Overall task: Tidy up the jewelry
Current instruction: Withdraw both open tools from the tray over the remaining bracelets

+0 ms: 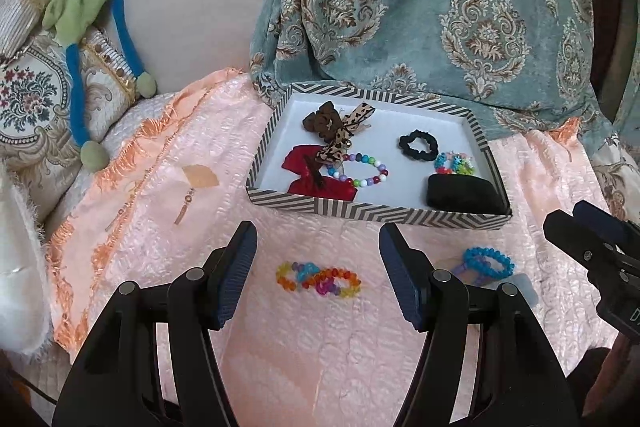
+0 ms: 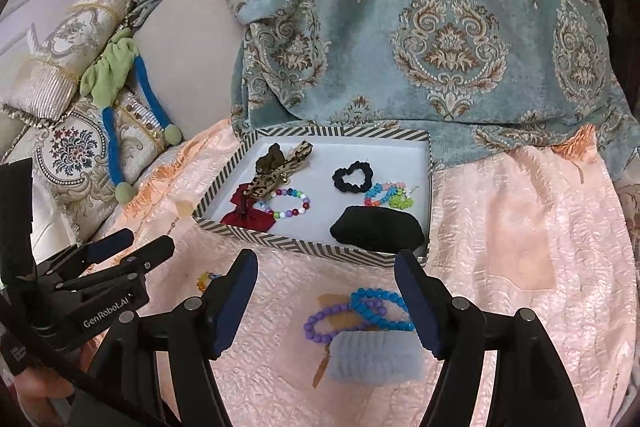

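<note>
Beads lie loose on the pink quilted cloth (image 1: 320,367) in the left wrist view: a multicoloured bead bracelet (image 1: 318,279), twisted into a figure-eight, sits between the spread fingers of the left gripper (image 1: 318,247), which pinches nothing. Beyond it the striped tray (image 1: 360,213) already holds a rainbow bracelet (image 1: 358,171), a black scrunchie (image 1: 418,143) and bows. Light and floppy, the bracelet will likely sag when lifted; pinching across its crossed middle looks safest.

From the right wrist view, the right gripper (image 2: 326,275) is likewise spread and empty above a blue bead bracelet (image 2: 380,309) overlapping a purple bracelet (image 2: 324,327), with a pale blue knitted band (image 2: 374,357) in front of them. Beads are smooth and may slip, so I would grip one strand squarely.
</note>
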